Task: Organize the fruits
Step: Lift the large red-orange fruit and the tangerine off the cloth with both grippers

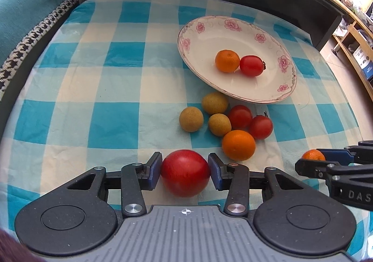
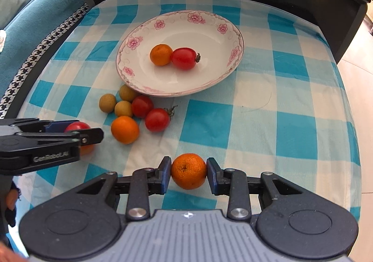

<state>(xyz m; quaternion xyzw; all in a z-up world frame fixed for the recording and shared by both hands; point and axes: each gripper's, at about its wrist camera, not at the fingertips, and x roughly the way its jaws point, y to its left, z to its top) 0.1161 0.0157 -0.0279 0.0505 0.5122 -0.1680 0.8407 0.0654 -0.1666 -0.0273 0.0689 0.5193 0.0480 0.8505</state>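
Above checked worktop (image 1: 98, 89): left gripper (image 1: 185, 170) clamps red tomato (image 1: 185, 173); right gripper (image 2: 188, 172) clamps mandarin (image 2: 188, 171). Plate (image 2: 209, 36) holds two fruits; six lie beside rim. Second fruit under left gripper half hidden in right view.

Checked tablecloth (image 1: 116, 119), teal sofa (image 1: 30, 3)

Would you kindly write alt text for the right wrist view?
The right gripper grips a small orange above a blue checked tablecloth. Beyond, a floral plate holds an orange and a tomato, with six loose fruits beside it; the left gripper holds a red tomato.
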